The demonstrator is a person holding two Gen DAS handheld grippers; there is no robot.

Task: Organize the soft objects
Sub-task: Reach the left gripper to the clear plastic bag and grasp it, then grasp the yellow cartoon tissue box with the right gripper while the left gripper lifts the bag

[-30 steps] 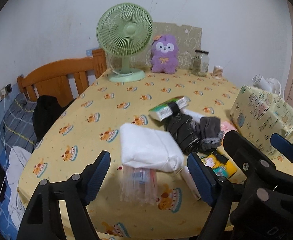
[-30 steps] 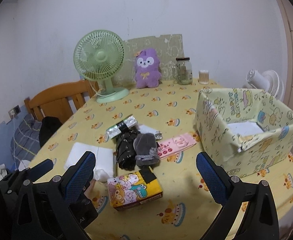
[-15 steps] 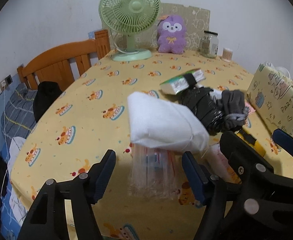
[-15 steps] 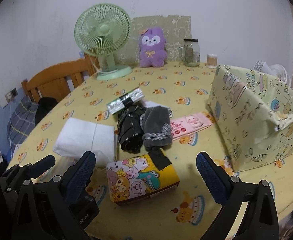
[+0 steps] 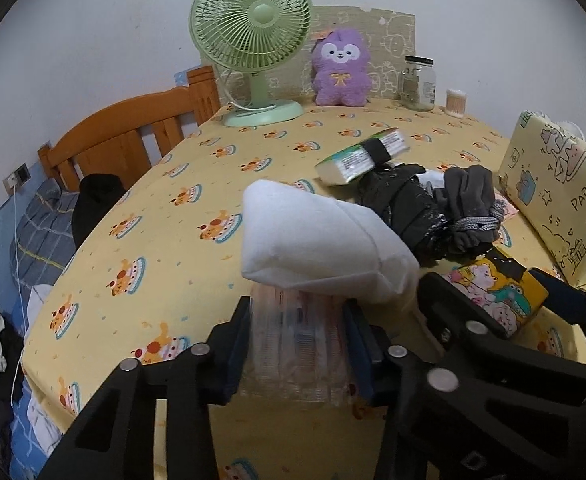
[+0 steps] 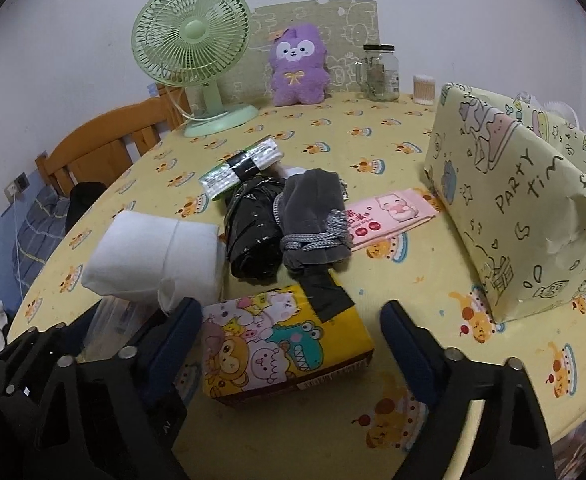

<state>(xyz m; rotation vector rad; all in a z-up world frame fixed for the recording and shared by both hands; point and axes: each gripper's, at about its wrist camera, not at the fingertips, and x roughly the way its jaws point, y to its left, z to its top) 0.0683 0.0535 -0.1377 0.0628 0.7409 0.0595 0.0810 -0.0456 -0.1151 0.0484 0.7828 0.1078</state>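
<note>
My left gripper (image 5: 297, 328) is shut on the clear plastic end of a white soft pack (image 5: 317, 240), which also shows in the right wrist view (image 6: 153, 256). My right gripper (image 6: 289, 332) is open, its fingers on either side of a yellow cartoon tissue pack (image 6: 281, 344), seen too in the left wrist view (image 5: 497, 292). A black plastic bundle (image 6: 253, 224), a grey drawstring pouch (image 6: 313, 216), a pink wipes pack (image 6: 389, 216) and a green-white pack with a black band (image 6: 241, 168) lie behind it.
A patterned paper-wrapped box (image 6: 525, 208) stands at the right. A green fan (image 6: 193, 48), a purple plush (image 6: 297, 68), a glass jar (image 6: 381, 72) and a cotton-swab tub (image 6: 423, 90) stand along the wall. A wooden chair (image 5: 133, 140) is at the table's left edge.
My left gripper moved forward and closed on the plastic end of the white pack. My right gripper moved down and forward, so its fingers now flank the cartoon tissue pack.
</note>
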